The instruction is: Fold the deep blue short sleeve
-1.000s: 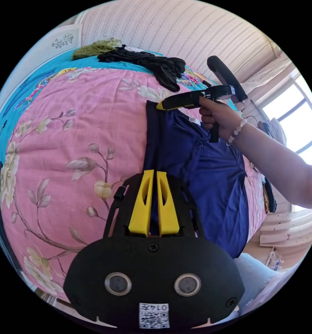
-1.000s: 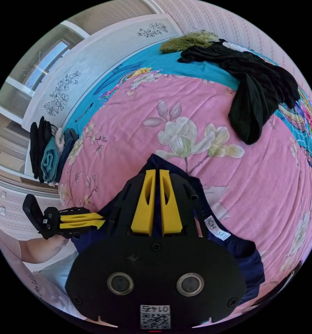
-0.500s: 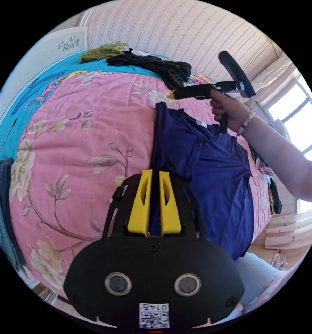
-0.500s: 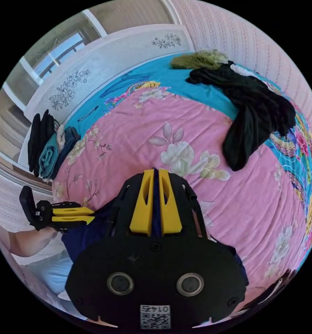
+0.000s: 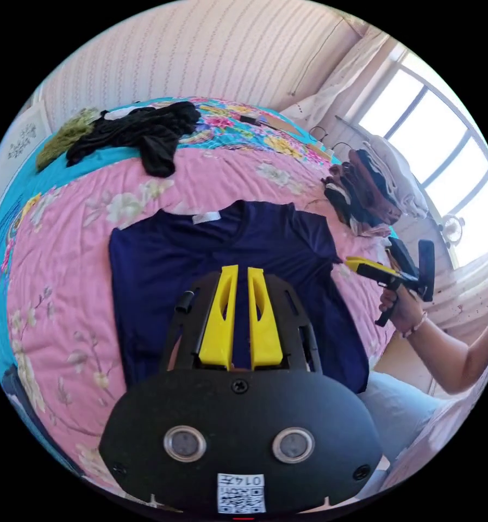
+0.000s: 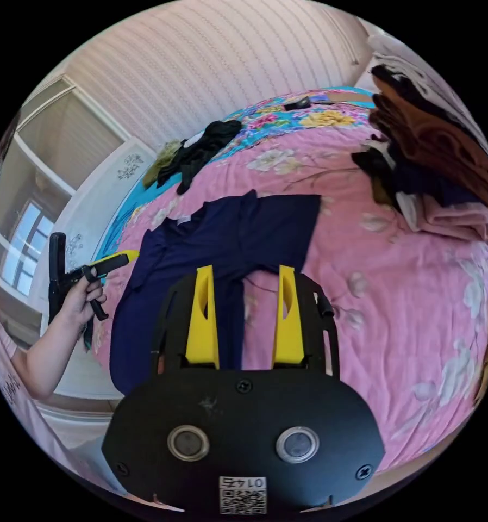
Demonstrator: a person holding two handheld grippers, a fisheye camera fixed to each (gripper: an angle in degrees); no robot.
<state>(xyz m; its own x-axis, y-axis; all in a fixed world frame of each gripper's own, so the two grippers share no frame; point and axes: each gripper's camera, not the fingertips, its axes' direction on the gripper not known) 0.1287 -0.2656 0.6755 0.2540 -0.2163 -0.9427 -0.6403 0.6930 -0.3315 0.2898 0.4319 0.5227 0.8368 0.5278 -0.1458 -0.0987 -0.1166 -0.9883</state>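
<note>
The deep blue short sleeve shirt (image 5: 244, 239) lies spread flat on the pink floral bedspread (image 5: 64, 283), with its collar and white label on the far side. My left gripper (image 5: 243, 268) hovers over the shirt's middle with its jaws close together and nothing between them. The right gripper view shows the same shirt (image 6: 244, 228) and the left gripper (image 6: 129, 254), held in a hand just off the shirt's left sleeve. My right gripper (image 6: 245, 267) stands open over the shirt's lower edge. From the left gripper view, the right gripper (image 5: 350, 262) sits beside the right sleeve.
A heap of black clothes (image 5: 141, 128) and a green garment (image 5: 64, 136) lie at the far end of the bed. A stack of folded clothes (image 6: 439, 157) sits on the bed to the right of the shirt. The person's light blue trousers (image 5: 396, 402) are at the near edge.
Both grippers were shut on the shirt's edge. Now the shirt lies flat and free, the right gripper has opened, and both hands have drawn back toward the person.
</note>
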